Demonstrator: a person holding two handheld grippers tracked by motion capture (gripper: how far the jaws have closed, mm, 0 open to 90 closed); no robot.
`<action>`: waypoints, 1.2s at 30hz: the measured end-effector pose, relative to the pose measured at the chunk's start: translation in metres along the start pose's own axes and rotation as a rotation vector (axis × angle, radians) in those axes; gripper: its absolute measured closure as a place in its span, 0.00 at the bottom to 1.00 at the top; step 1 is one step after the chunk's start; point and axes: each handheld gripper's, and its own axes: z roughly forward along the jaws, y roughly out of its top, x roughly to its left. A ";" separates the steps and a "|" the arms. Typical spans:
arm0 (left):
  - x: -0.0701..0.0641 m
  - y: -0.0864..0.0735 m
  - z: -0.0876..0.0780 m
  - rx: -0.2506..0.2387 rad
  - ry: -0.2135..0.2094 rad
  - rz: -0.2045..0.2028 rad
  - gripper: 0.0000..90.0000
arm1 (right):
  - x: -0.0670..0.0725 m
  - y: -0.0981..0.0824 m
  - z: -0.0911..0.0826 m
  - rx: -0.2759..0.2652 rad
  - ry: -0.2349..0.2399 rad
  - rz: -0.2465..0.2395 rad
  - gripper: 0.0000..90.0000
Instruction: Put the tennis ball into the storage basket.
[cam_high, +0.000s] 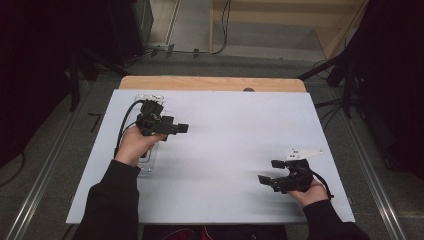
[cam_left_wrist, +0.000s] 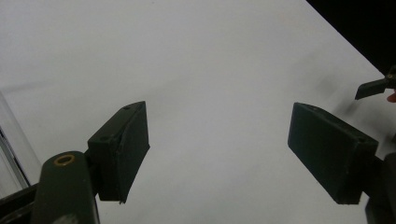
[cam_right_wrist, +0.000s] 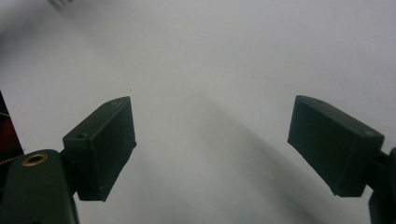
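Note:
Both hands hold black two-jaw grippers over a white sheet (cam_high: 225, 150) covering the table. My left gripper (cam_high: 181, 128) hovers at the sheet's left side and points right. Its jaws stand wide apart in the left gripper view (cam_left_wrist: 219, 116), with bare white surface between them. My right gripper (cam_high: 269, 171) is near the front right and points left, a pale three-cornered plate (cam_high: 302, 152) on top. It is open too (cam_right_wrist: 212, 107), holding nothing. The other gripper's jaw tip (cam_left_wrist: 371, 88) peeks in at the right edge of the left gripper view.
A clear plastic tray (cam_high: 150, 96) lies along the sheet's left side, partly under my left hand; its edge (cam_left_wrist: 9, 140) runs along the left border. The wooden table edge (cam_high: 210, 83) runs behind the sheet. Dark stands and cables surround the table.

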 end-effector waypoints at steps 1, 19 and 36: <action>-0.001 -0.002 0.001 0.000 0.006 0.005 0.23 | 0.000 0.000 0.000 0.001 -0.001 0.001 0.15; -0.015 -0.037 0.003 0.013 -0.030 0.040 0.23 | 0.000 0.000 0.000 0.001 0.001 0.004 0.15; -0.030 -0.069 -0.002 -0.007 -0.032 0.129 0.23 | 0.000 0.000 -0.001 -0.002 0.000 0.007 0.15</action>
